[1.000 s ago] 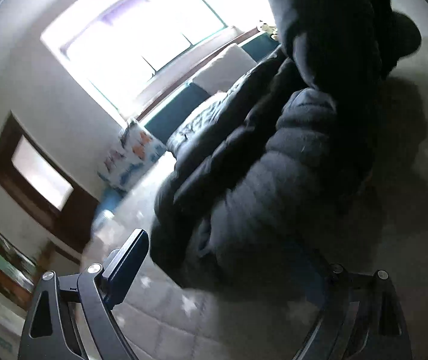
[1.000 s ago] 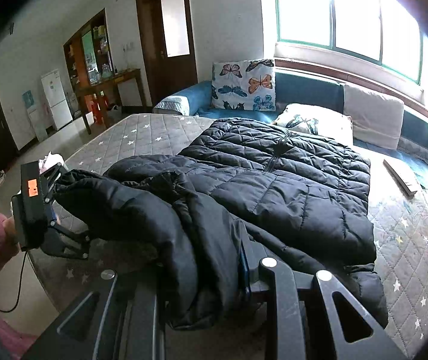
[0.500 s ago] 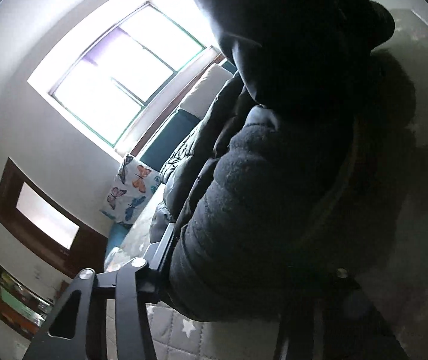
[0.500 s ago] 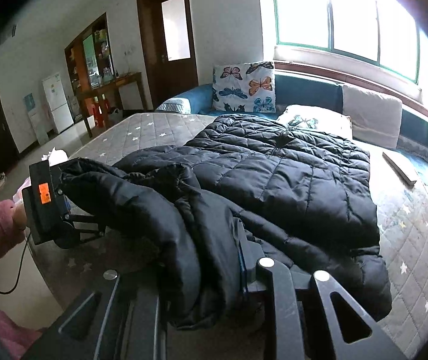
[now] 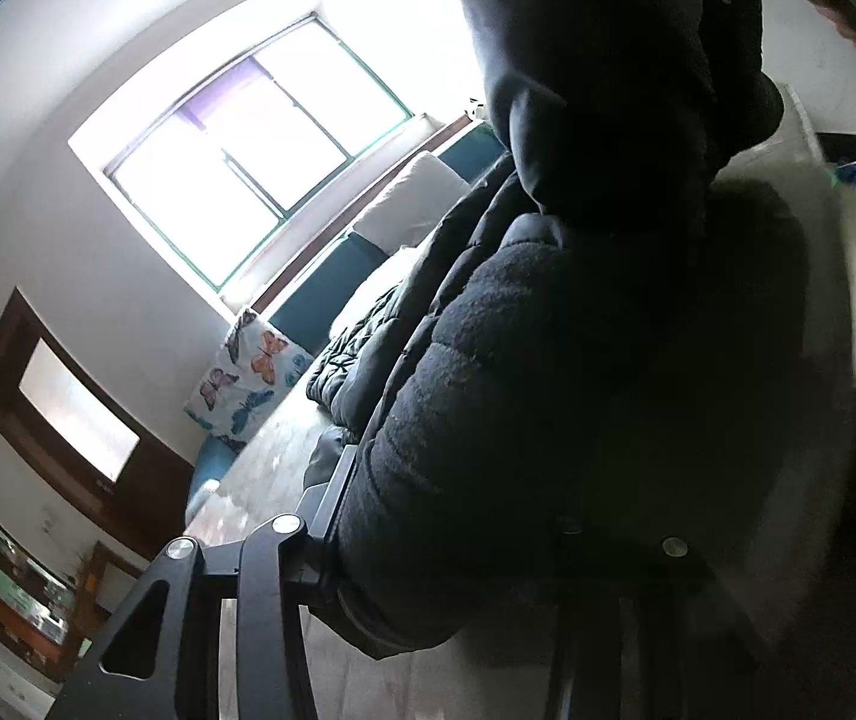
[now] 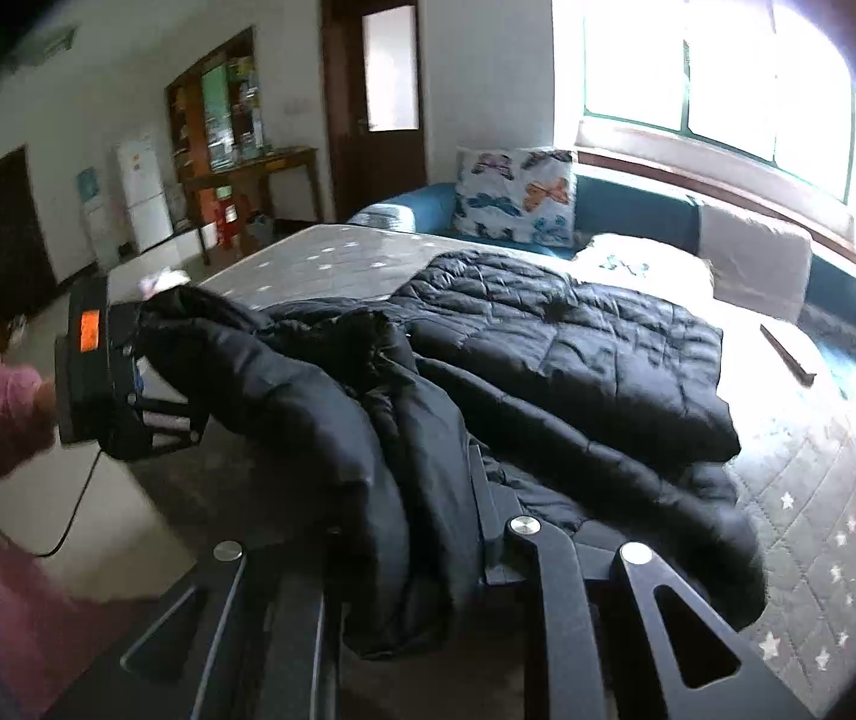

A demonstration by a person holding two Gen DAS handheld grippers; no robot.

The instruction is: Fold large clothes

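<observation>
No readable writing or brand marks; an orange panel on the left gripper's body is illegible.

Right gripper (image 6: 404,546): jaws clenched on a fold of the black puffer jacket (image 6: 578,360), fabric bunched between the fingers and hanging over the near edge.

Left gripper (image 6: 146,372): clamped on another part of the jacket at scene left, held in a pink-sleeved hand (image 6: 38,402). Left wrist view: quilted fabric fills the gap between both fingers (image 5: 332,498).

Jacket: remainder spread flat across the grey star-quilted mattress (image 6: 812,510).

Far: butterfly cushion (image 6: 515,192) on a teal sofa under the window (image 6: 722,60).
</observation>
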